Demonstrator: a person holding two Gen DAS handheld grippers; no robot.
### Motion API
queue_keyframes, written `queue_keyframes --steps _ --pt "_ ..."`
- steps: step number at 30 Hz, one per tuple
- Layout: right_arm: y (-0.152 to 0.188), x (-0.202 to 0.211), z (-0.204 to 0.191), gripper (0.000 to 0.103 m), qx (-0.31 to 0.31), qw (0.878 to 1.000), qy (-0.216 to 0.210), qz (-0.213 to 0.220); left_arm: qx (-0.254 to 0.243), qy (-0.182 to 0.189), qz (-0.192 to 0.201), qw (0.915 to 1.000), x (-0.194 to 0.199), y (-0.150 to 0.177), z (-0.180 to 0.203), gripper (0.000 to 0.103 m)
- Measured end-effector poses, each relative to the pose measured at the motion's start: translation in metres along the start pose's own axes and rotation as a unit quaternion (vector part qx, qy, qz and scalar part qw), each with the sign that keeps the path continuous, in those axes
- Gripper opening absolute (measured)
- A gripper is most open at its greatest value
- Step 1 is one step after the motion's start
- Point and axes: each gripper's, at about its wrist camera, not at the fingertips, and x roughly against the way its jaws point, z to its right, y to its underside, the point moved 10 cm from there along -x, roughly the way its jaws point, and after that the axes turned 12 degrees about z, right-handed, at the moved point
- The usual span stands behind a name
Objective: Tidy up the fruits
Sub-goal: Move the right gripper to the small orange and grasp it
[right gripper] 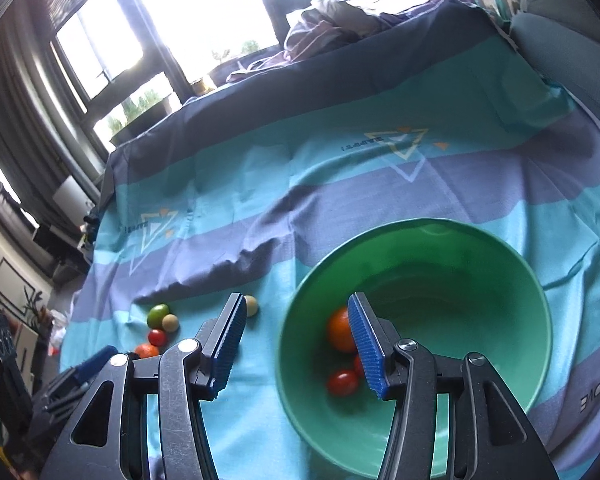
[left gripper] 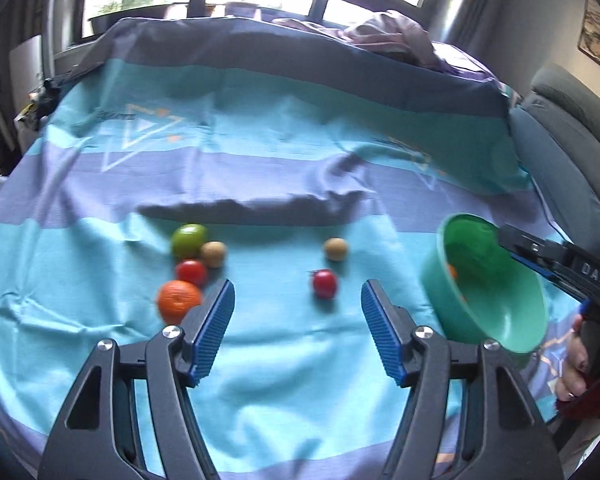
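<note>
Loose fruit lies on the striped cloth: a green apple (left gripper: 189, 239), a tan round fruit (left gripper: 214, 254), a red tomato (left gripper: 191, 272) and an orange (left gripper: 179, 301) in a cluster at left. A second tan fruit (left gripper: 335, 249) and a red fruit (left gripper: 324, 283) lie in the middle. My left gripper (left gripper: 298, 308) is open and empty, just short of the red fruit. A green bowl (left gripper: 496, 320) is tilted at right, its rim at the right gripper's fingers. In the right wrist view the bowl (right gripper: 480, 280) holds an orange (right gripper: 340, 330) and red tomatoes (right gripper: 342, 383). My right gripper (right gripper: 300, 340) looks open, straddling the bowl's rim.
The cloth (left gripper: 280, 160) covers a bed or table. Crumpled fabric (left gripper: 388, 36) lies at its far edge under windows. A grey chair (left gripper: 560, 140) stands at the right. A hand (left gripper: 576, 364) holds the right gripper's handle.
</note>
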Motion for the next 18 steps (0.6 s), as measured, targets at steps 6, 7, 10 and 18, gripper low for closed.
queue_keyframes --steps 6,7,10,18 --pt "0.011 -0.009 -0.034 0.054 0.049 0.999 -0.008 0.000 0.036 -0.016 -0.010 0.9992 -0.009 0.013 -0.038 0.066" --pt "0.013 -0.010 -0.040 0.054 0.055 0.998 -0.014 0.000 0.035 -0.021 -0.018 0.9990 -0.012 0.017 -0.044 0.066" --pt "0.022 -0.014 -0.057 0.054 0.069 0.997 -0.043 -0.008 0.025 -0.056 -0.021 0.9979 -0.016 0.021 -0.065 0.066" --pt "0.045 -0.023 -0.084 0.054 0.099 0.992 -0.067 -0.036 0.043 -0.070 -0.009 0.9965 -0.012 0.014 -0.089 0.066"
